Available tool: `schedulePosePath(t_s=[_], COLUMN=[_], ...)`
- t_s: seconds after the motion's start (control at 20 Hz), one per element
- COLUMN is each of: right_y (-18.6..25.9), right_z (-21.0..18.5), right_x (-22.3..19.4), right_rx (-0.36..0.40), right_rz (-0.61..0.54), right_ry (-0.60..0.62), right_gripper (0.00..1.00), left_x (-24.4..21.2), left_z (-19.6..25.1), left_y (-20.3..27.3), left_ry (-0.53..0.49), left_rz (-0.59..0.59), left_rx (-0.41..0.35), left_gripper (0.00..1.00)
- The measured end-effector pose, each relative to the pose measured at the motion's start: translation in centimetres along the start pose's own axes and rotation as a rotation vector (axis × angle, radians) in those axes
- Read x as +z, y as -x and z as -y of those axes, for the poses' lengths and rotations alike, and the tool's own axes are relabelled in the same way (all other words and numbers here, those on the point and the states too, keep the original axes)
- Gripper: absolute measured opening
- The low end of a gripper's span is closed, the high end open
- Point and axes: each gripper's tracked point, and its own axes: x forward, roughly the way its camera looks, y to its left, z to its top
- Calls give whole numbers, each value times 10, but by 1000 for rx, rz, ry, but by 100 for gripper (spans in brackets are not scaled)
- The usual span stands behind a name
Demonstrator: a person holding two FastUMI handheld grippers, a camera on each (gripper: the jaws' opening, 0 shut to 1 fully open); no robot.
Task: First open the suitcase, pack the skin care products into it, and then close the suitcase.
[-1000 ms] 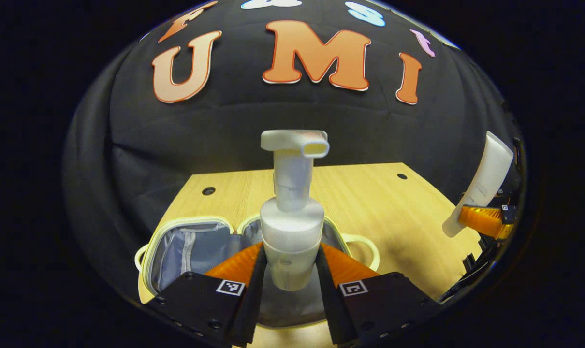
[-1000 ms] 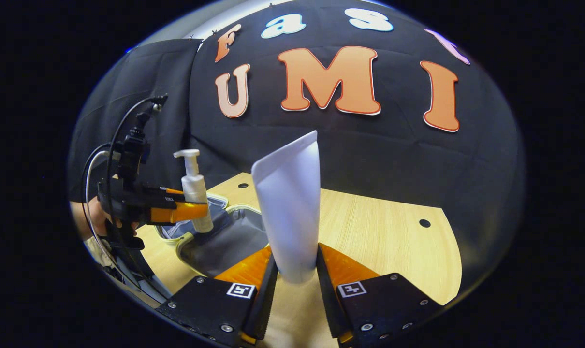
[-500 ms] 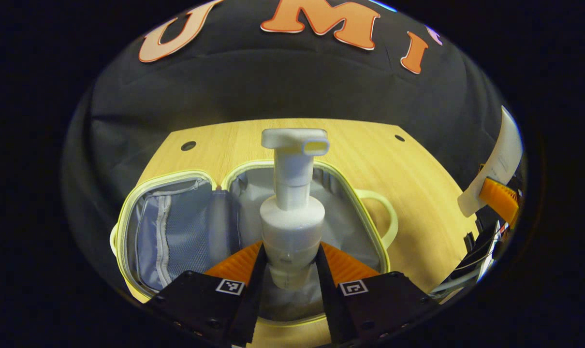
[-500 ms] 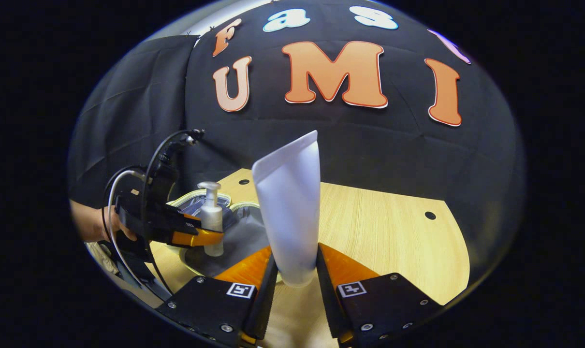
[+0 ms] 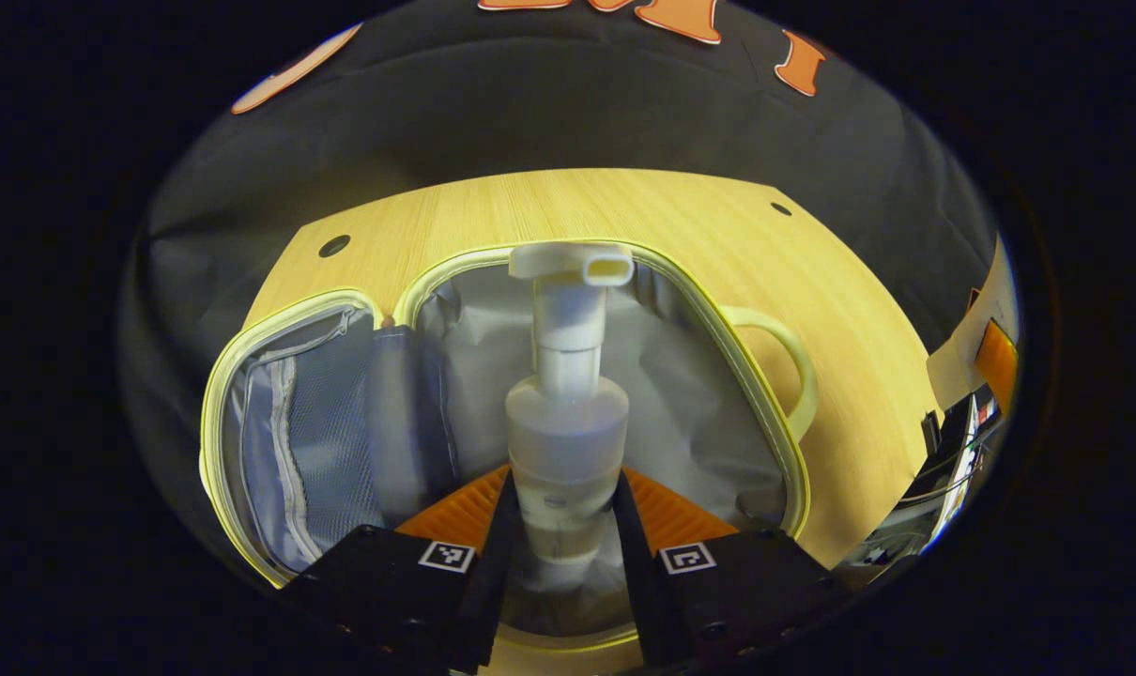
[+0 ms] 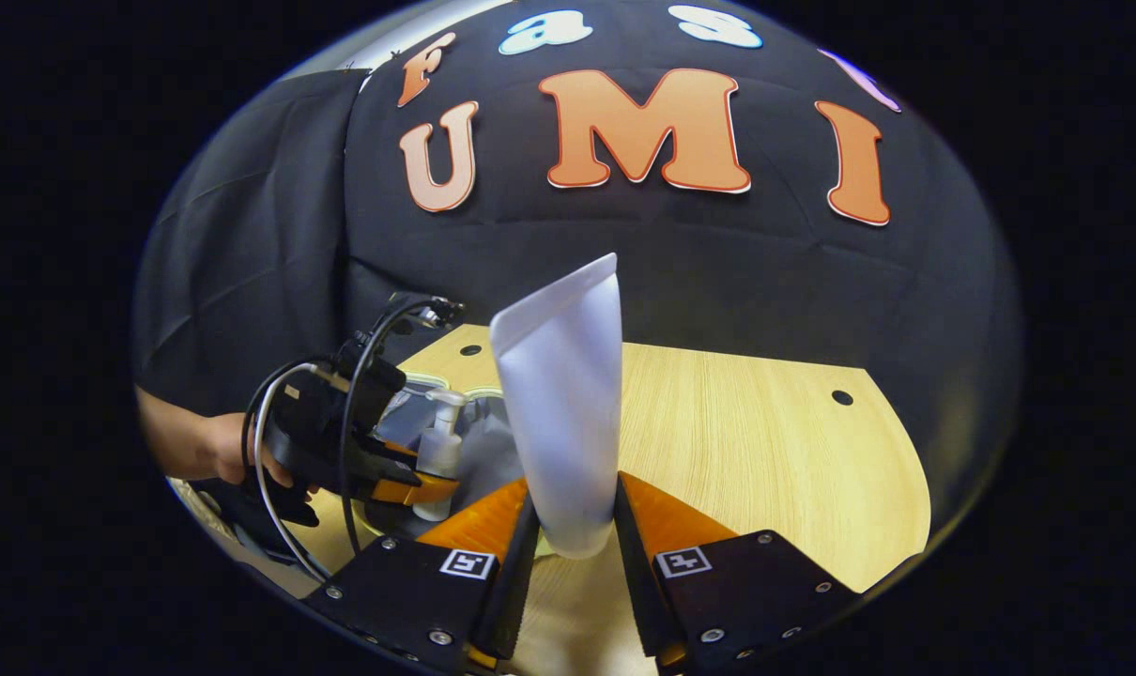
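While my left gripper point(image 5: 559, 526) was clamped on the pump bottle point(image 5: 566, 441), both fingers pressed against its lower body, the bottle stood upright between them with its nozzle at 12 o'clock. Behind and beneath it lay the suitcase point(image 5: 756, 376), opened flat on the wooden table point(image 5: 624, 202). Its mesh-lined lid half point(image 5: 286, 432) sat toward 9 o'clock, and the deeper grey-lined half lay directly under the bottle. A pale handle point(image 5: 793, 366) stuck out from the case's edge toward 3 o'clock. Whether the bottle's base touched the lining I could not tell.

At the far 3 o'clock edge of the left gripper view I could make out part of the tube point(image 5: 962, 347).

My right gripper point(image 6: 573, 554) was closed on that white tube point(image 6: 563, 413), both fingers squeezing its lower end, so it rose upright from between them with its flat crimped end at 12 o'clock. It was held above the table point(image 6: 765, 441), to the right of the case. Toward 9 o'clock in the right gripper view, my other hand point(image 6: 235, 460) carried the left gripper point(image 6: 418, 488), and the pump bottle point(image 6: 437, 451) sat down inside the open suitcase point(image 6: 479, 413), whose rim curved around it.
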Motion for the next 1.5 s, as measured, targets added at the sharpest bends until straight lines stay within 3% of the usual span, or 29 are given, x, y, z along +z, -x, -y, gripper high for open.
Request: schedulePosePath(t_s=[0.35,0.6,0.85,0.95,1.0,1.2,1.5], right_y=[-5,-10,-23,-30,-34,-52,-78], right_z=[-5,-15,-26,-31,-34,-48,-73], right_x=[-1,-5,-13,-15,-18,-31,-56], right_rx=[-1,36,75,88,97,122,155], right_rz=[-20,-42,-79,-96,-107,-161,-256], right_ry=[-27,-35,-40,-48,-52,-45,-55], right_gripper=[48,48,48,48,48,48,49], left_x=[-17,-33,-15,-4,2,23,33], left_z=[-9,-9,-8,-5,-10,-38,-117], left_y=[-27,-31,-18,-9,-2,32,99], left_ry=[60,167,182,219,221,219,272], left_rz=[-179,-213,-83,-4,41,219,387], left_rx=[68,66,36,6,12,54,208], left_gripper=[57,59,66,76,86,89,93])
